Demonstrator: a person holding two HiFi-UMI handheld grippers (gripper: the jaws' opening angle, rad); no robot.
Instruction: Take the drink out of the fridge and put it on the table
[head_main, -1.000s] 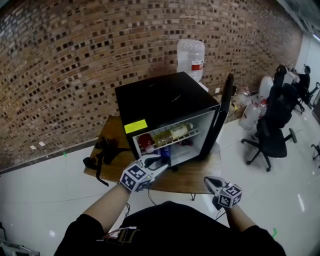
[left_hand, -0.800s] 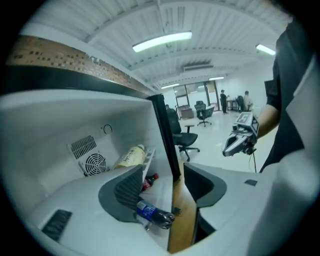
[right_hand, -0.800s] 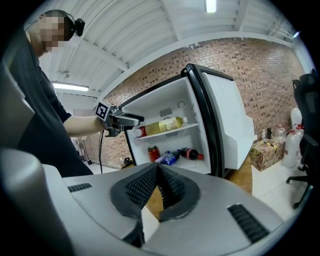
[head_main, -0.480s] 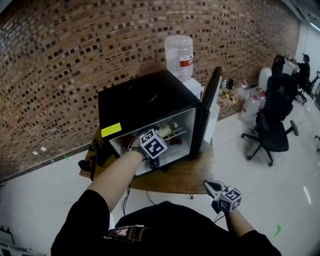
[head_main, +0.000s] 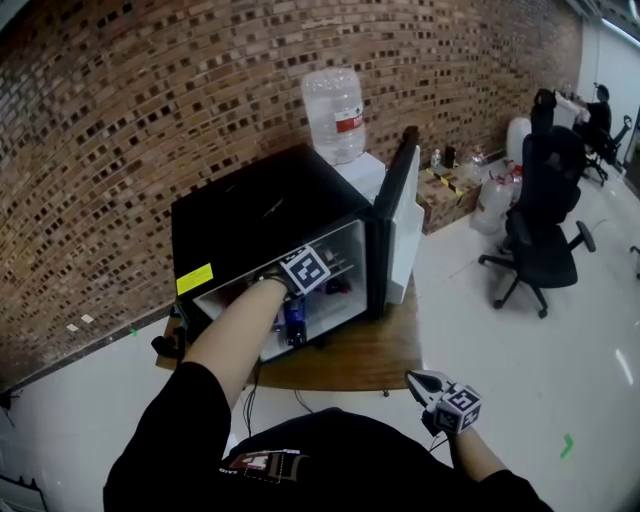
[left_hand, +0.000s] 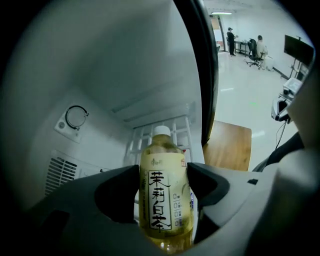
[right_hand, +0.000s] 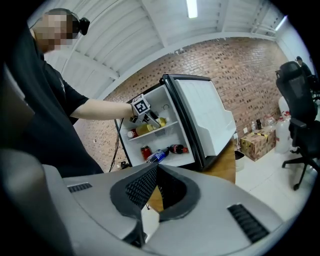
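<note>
Reaching into the open fridge (head_main: 262, 205) at eleven o'clock, the left tongs (left_hand: 163, 171) are opening, their jaws flanking a yellow tea bottle (left_hand: 163, 200) lying on the wire shelf (left_hand: 177, 127), white cap toward twelve o'clock. The right tongs (right_hand: 156, 166), jaws together and empty, hang at five o'clock, off the desk (head_main: 372, 345) edge.

shirt (head_main: 330, 462): black, short sleeves | right claw (right_hand: 154, 167): grey, black pads (right_hand: 137, 187) | cube (head_main: 462, 409): black-white markers
</note>
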